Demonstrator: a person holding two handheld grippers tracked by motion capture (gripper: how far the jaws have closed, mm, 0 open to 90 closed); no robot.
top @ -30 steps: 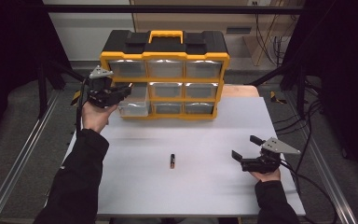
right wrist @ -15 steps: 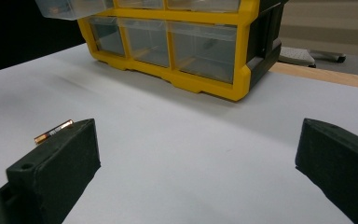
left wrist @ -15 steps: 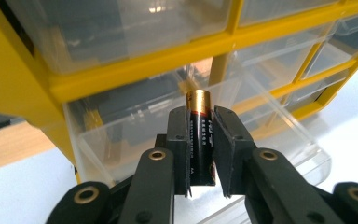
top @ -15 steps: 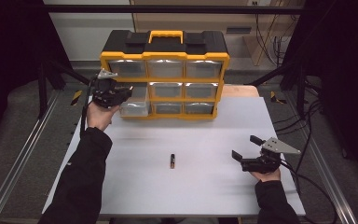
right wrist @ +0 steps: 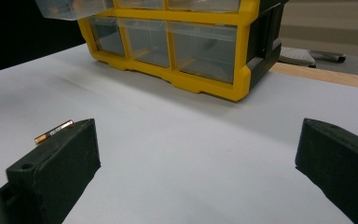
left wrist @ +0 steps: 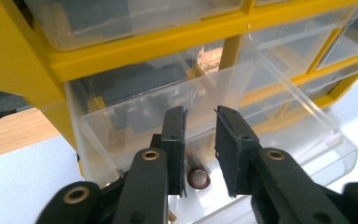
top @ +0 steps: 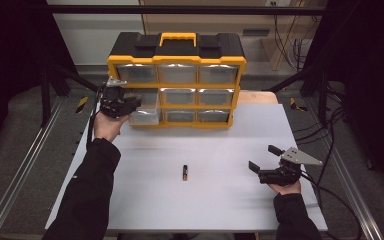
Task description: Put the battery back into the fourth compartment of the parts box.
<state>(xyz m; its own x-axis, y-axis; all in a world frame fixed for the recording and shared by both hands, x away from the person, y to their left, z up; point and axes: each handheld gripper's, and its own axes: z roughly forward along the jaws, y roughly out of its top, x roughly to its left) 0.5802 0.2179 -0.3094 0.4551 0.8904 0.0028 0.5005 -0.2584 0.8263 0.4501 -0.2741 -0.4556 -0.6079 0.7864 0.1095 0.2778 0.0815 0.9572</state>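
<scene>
One yellow organizer (top: 176,80) with nine clear drawers is seen at the white desk's (top: 220,200) far edge. Two batteries are counted: one (top: 185,172) lying in front of it, one (left wrist: 198,176) inside its pulled-out drawer (left wrist: 205,116). Above that, the left gripper (left wrist: 200,154) is held slightly parted, empty. The right gripper (top: 265,160), near the organizer's right front, is spread wide, empty.
</scene>
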